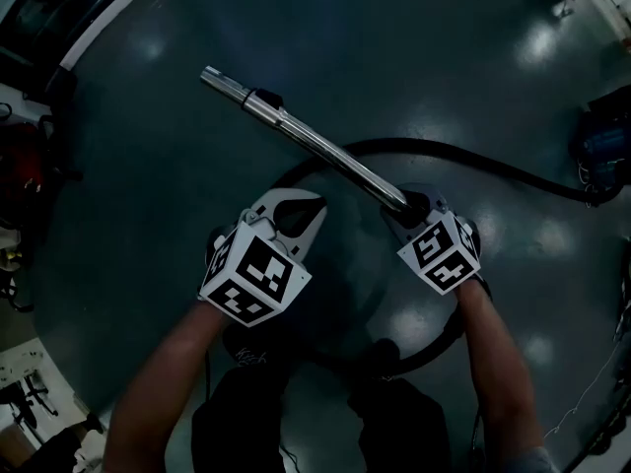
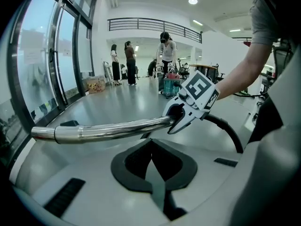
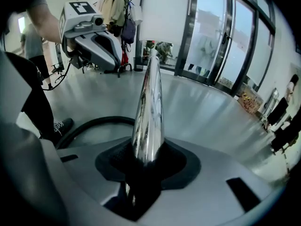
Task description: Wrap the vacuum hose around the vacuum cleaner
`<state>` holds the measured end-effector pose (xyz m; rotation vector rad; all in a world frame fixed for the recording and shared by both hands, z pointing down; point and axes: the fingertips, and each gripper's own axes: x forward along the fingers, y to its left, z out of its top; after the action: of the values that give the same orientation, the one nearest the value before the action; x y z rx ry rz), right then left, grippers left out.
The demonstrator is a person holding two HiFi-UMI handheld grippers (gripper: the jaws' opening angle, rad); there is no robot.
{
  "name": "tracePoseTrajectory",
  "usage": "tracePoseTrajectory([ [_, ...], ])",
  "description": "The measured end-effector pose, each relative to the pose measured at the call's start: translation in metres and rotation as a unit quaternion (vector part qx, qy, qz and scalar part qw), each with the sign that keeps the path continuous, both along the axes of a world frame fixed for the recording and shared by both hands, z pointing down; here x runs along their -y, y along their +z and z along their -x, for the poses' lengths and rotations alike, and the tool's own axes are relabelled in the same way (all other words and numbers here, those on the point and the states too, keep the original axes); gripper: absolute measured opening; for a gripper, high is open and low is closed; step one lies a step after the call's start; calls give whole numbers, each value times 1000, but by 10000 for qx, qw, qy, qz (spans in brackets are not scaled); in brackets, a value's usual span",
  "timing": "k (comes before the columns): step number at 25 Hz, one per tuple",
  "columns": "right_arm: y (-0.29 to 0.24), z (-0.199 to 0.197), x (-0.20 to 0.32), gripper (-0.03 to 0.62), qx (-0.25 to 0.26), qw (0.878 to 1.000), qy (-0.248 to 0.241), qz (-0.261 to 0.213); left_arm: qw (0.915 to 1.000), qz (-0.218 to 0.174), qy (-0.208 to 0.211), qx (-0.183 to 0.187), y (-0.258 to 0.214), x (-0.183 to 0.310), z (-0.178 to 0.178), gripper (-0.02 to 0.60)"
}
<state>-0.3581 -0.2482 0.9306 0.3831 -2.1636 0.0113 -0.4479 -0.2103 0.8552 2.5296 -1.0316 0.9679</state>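
Nearest the camera, the black hose curls round the person's shoes; a step could snag it and jerk the grip. Both forearms reach forward and down, side by side. The left gripper is closed on nothing, just left of the wand. The right gripper clamps the chrome wand at its hose end, so the long tube may pivot or slip. Farther right, the hose trails towards a dark machine, possibly the vacuum cleaner.

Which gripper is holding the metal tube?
The right gripper: its jaws clamp the near end of the tube. The left gripper is shut on nothing, apart from the tube.
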Motion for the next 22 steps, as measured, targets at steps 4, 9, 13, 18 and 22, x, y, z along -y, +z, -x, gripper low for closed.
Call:
tracePoseTrajectory([
  [4,-63,5,-10,147,58,10000,32,30,10000,-4,-30,10,-60,-6,-3,6],
  [9,-158,13,-24,146,110,9999,61,-39,9995,-23,-14,-325,-157,-18,-9,8],
  [13,-232,17,-37,146,75,9999,80,-130,9987,6,-48,-509,-225,-30,-9,8],
  [18,-319,24,-51,144,22,9997,112,-195,9967,-114,15,-805,-314,-39,-5,9],
  [22,-378,33,-65,143,-53,9997,178,-169,9955,-217,265,-888,-378,-48,0,12],
])
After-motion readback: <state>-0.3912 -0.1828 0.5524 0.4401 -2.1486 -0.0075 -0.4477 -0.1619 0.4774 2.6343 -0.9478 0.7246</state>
